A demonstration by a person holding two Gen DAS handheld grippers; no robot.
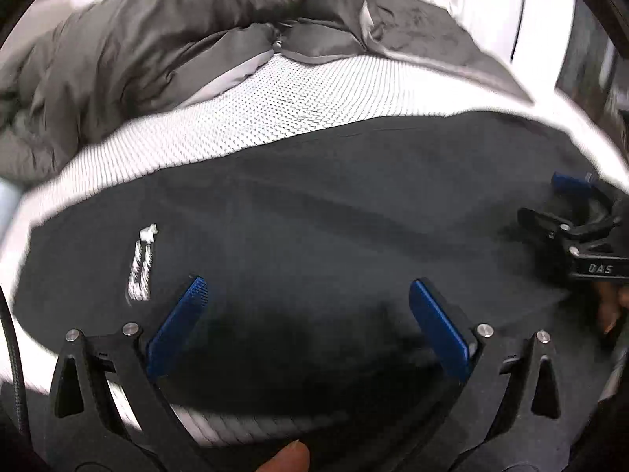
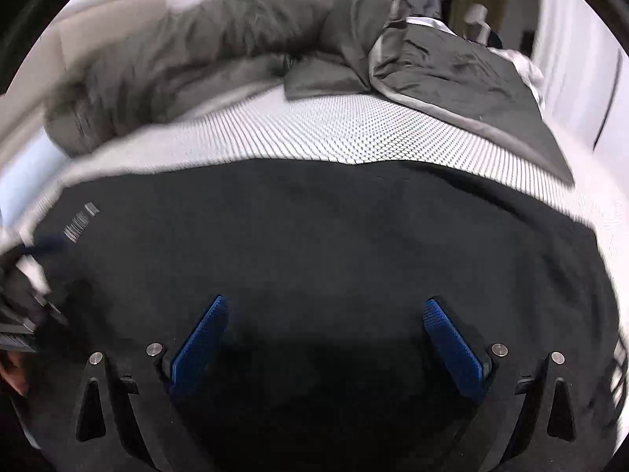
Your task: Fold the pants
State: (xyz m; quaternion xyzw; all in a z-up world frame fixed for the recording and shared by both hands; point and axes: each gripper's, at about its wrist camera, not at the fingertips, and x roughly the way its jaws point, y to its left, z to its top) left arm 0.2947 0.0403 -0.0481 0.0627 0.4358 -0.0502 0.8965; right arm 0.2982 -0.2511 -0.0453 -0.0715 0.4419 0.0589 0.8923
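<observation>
A bed with a white dotted mesh mattress cover (image 2: 314, 133) carried the load: flat black pants with a white printed logo (image 1: 314, 236) lay near its front edge, a rumpled grey duvet (image 2: 236, 39) heaped behind.

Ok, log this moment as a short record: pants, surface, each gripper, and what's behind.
pants: black pants lying flat on the bed, white logo near their left end
surface: white mesh mattress
left gripper: open, over the pants, holding nothing
right gripper: open, over the pants, holding nothing
behind: grey duvet bunched along the far side
fold state: cannot tell
</observation>
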